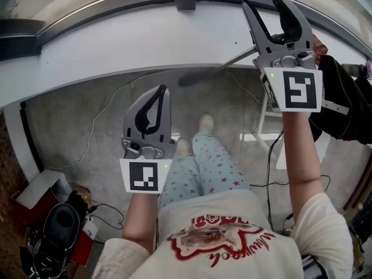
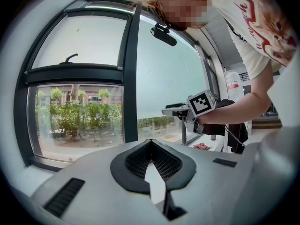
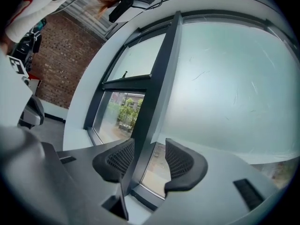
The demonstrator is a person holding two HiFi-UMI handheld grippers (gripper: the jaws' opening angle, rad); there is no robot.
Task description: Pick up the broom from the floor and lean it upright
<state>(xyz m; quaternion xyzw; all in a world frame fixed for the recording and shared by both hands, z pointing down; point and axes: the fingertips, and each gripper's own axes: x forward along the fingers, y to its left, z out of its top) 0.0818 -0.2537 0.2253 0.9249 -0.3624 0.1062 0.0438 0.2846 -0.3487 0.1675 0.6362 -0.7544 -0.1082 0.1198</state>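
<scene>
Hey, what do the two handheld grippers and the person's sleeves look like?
The left gripper and right gripper are grey plastic, with tapered jaws lined by black ribbed pads. Each carries a white cube printed with black square markers. The sleeves are cream.

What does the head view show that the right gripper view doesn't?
Head view only: a grey pole, probably the broom's handle, slanting across the floor area and passing behind the right gripper, plus the person's star-print trousers. Right gripper view only: greenery outside the lower window pane. Both: the right gripper, open with nothing held, and the dark window upright.
</scene>
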